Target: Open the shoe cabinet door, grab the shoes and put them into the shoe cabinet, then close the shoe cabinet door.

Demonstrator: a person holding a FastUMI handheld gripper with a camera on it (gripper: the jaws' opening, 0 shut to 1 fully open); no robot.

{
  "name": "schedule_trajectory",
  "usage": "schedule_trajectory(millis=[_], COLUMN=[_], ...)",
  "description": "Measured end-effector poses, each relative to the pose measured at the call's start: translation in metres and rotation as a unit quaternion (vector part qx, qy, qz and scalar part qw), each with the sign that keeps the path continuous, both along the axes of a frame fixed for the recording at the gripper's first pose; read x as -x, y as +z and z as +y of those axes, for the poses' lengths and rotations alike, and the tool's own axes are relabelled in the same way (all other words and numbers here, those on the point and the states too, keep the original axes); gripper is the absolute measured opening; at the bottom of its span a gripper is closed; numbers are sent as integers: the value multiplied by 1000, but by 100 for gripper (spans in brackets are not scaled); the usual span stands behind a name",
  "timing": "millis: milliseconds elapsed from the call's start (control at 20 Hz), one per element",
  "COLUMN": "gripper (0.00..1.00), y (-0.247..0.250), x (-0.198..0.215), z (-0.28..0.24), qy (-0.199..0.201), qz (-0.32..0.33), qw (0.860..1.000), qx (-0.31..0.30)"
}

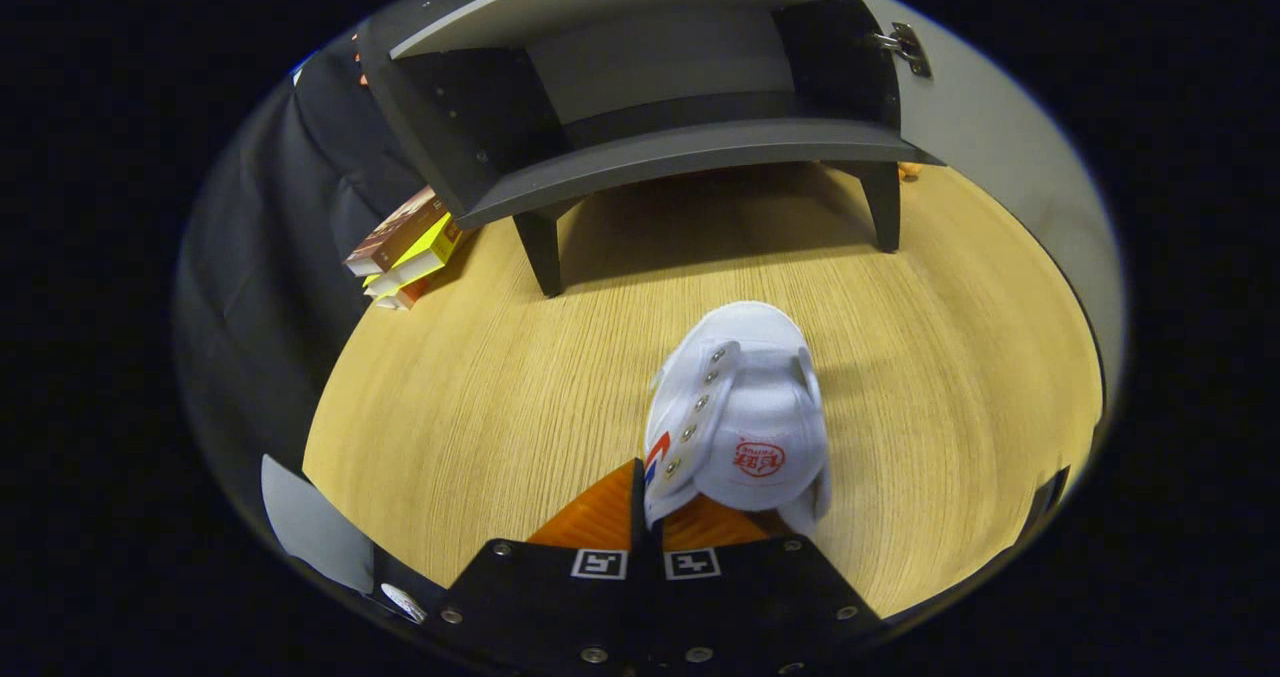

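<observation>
- Your gripper [652,512] sits at the near end of the scene with its two fingers drawn almost together, only a thin gap between them.
- The fingers are clamped on the rear edge of a white shoe [738,417]; the left side wall of the shoe passes into the narrow gap, so both fingers press on it.
- The shoe points away from you, toe toward the cabinet. You can see its rounded toe cap, a row of metal eyelets along the left flap, and the tongue with a red printed mark.
- Whether the shoe's sole rests on the wooden floor [480,397] or hangs just above it, you cannot tell; a soft shadow lies on the floor to its right.
- Beyond the shoe, well apart from it, stands the shoe cabinet [640,152], dark grey, on short black legs.
- The cabinet's front is open: you look straight into its dark interior, above the bottom shelf.
- The cabinet door [990,147] is swung out to the right of the opening, with a metal hinge [905,47] at the upper right corner of the carcass.
- To the left of the cabinet, a small stack of books [405,247] lies on the floor, against the dark cloth wall [260,257].
</observation>
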State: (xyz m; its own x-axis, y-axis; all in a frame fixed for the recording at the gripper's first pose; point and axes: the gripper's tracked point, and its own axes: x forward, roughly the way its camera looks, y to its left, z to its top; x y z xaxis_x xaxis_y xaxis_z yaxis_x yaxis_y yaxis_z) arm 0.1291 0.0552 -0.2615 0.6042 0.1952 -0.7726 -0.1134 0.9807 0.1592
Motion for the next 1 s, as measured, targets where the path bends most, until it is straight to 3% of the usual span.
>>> schedule_trajectory(millis=[450,1000], gripper=[0,0], y=[22,55], x=[-15,-30], z=[1,-4], qy=[-23,-18], qz=[-40,-111], qw=[999,993], qx=[-5,38])
